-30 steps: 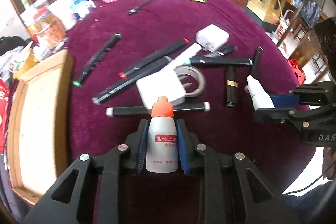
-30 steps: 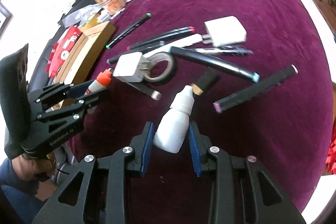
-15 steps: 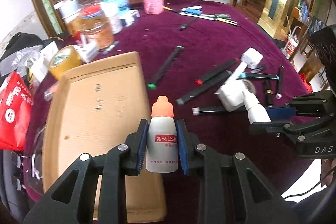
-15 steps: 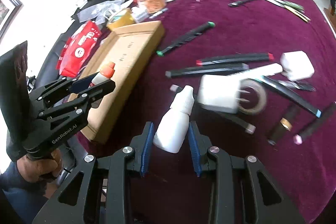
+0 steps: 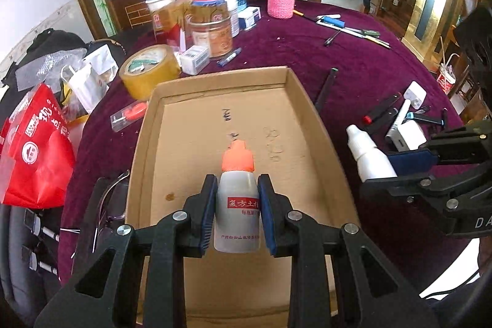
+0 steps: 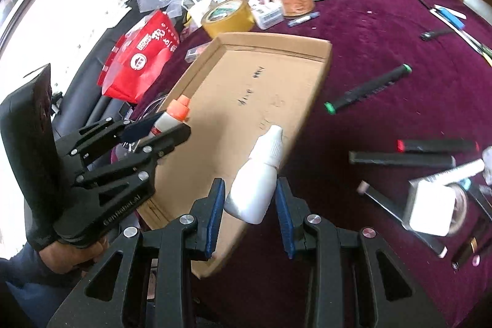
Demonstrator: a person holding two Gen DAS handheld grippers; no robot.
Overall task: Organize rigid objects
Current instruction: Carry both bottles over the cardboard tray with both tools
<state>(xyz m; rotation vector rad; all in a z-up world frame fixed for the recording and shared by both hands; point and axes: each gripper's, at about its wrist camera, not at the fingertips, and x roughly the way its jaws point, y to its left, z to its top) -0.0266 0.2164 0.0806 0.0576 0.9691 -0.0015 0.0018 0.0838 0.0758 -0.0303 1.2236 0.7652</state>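
Above the near end of the cardboard tray (image 5: 295, 100), the left gripper (image 5: 236, 205) clamps an upright white bottle with orange cap (image 5: 236, 192); red label band, Chinese print, not legible. To its right, over the tray's right edge, the right gripper (image 6: 249, 202) pinches a plain white dropper bottle (image 6: 256, 183), unlabelled, tilted. Both sets of fingers are narrowly parted, pads pressed to the bottle sides. The tray floor carries faint handwriting. Farther out on the maroon desk (image 5: 369, 60): black markers (image 6: 369, 89), yellow tape roll (image 5: 149, 71).
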